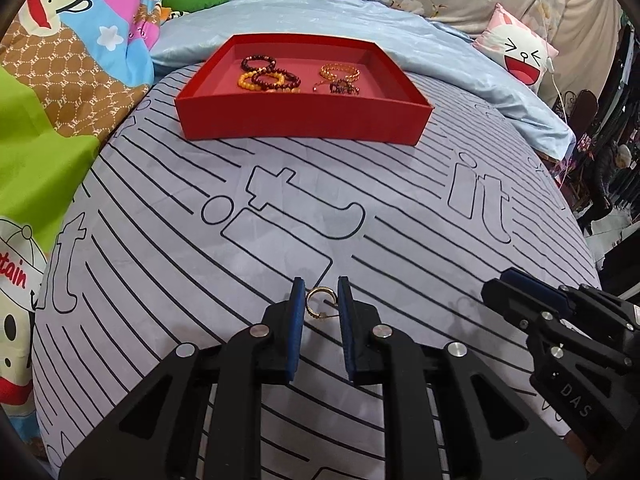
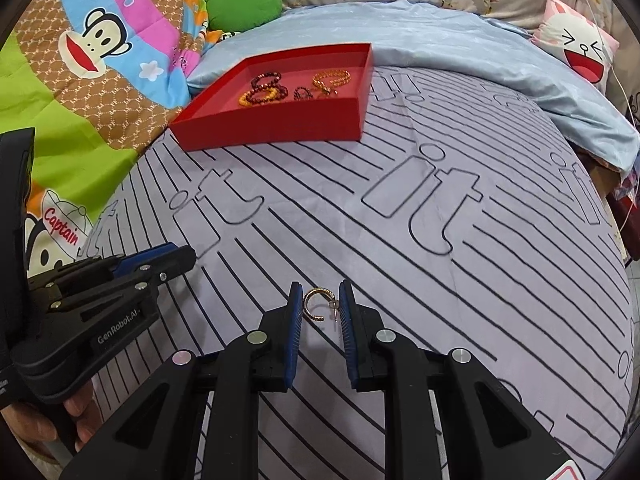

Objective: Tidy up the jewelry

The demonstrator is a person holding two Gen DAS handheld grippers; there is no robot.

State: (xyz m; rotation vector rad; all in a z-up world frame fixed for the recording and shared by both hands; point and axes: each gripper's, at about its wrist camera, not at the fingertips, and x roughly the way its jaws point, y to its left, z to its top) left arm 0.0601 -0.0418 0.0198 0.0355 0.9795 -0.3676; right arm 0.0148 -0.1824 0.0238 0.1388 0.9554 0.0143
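Observation:
A small gold hoop earring (image 1: 308,303) sits between the blue pads of my left gripper (image 1: 320,285), which is shut on it just over the striped bedsheet. A second gold hoop earring (image 2: 305,304) is pinched the same way in my right gripper (image 2: 319,286). The two grippers are side by side: the right gripper (image 1: 505,282) shows at the right edge of the left wrist view, the left gripper (image 2: 180,256) at the left of the right wrist view. Farther up the bed lies a red tray (image 1: 300,122) (image 2: 272,126) with several bead bracelets (image 1: 268,75) (image 2: 264,92) inside.
The grey sheet (image 1: 360,184) with black stripes stretches between the grippers and the tray. A light blue quilt (image 1: 460,60) lies behind and right of the tray. A colourful cartoon blanket (image 1: 60,80) borders the left, and a pink cartoon pillow (image 1: 520,56) sits far right.

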